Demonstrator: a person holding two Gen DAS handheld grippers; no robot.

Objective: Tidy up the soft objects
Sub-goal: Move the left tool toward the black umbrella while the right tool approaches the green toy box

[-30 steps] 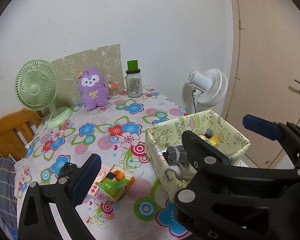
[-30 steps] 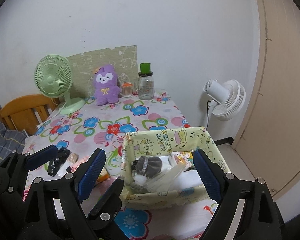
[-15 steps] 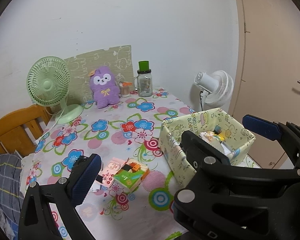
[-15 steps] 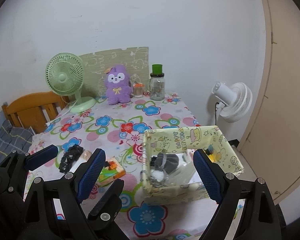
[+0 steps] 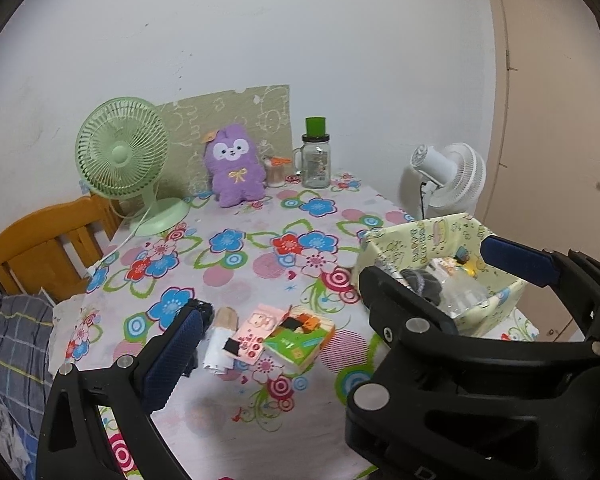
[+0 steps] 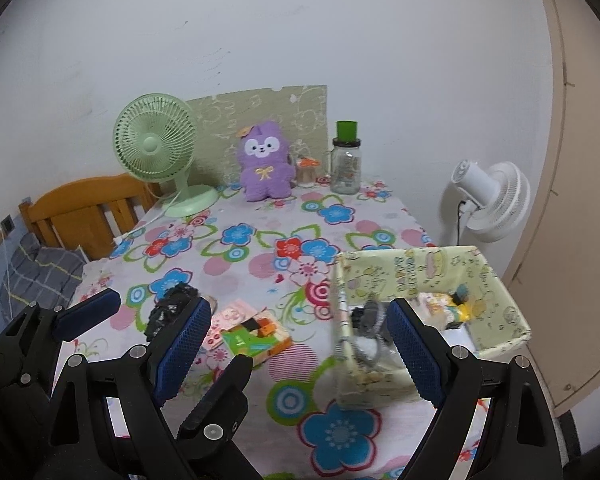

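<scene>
A yellow-green fabric basket [image 6: 416, 276] stands at the table's right edge, with a grey soft item [image 6: 370, 316] and small toys inside; it also shows in the left wrist view [image 5: 424, 236]. A purple plush toy [image 6: 265, 162] sits at the back by the wall, also in the left wrist view [image 5: 236, 170]. A black crumpled soft item [image 6: 172, 308] lies near the front left. My left gripper [image 5: 340, 296] is open and empty above the table front. My right gripper [image 6: 300, 340] is open and empty, near the basket's left side.
A green fan [image 6: 156, 148], a glass jar with green lid [image 6: 346, 160] and a small pot [image 6: 306, 172] stand at the back. A green-orange box [image 6: 256, 338] and pink card [image 6: 230, 316] lie at the front. A white fan [image 6: 488, 200] and wooden chair [image 6: 84, 212] flank the table.
Both grippers have pulled back and up from the table, so more of it shows. The basket and items lie as before. Both stay open.
</scene>
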